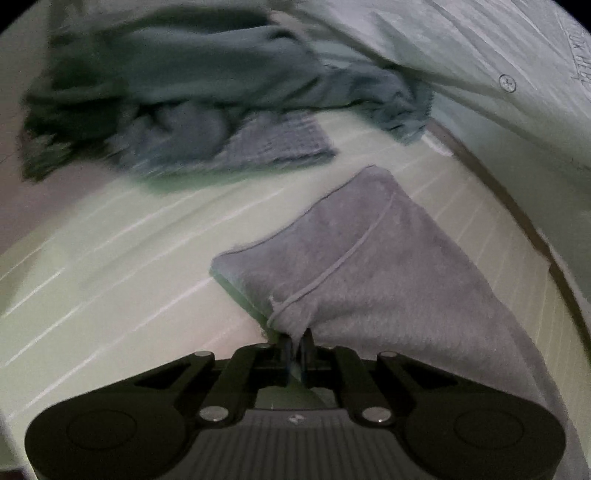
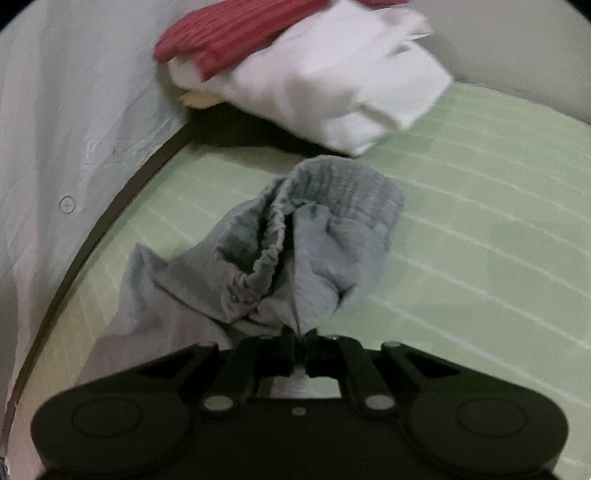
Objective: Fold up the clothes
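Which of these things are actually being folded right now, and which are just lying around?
In hand:
- grey garment, pinched by left gripper
- its elastic waistband, pinched by right gripper

Lying about:
- dark pile
- white stack
- red cloth
- green mat

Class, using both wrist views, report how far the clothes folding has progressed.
Done: white and red folded stack. In hand: left gripper and right gripper each pinch grey cloth, a plush piece and an elastic-waist garment. Left: the blue-grey heap lies unfolded.
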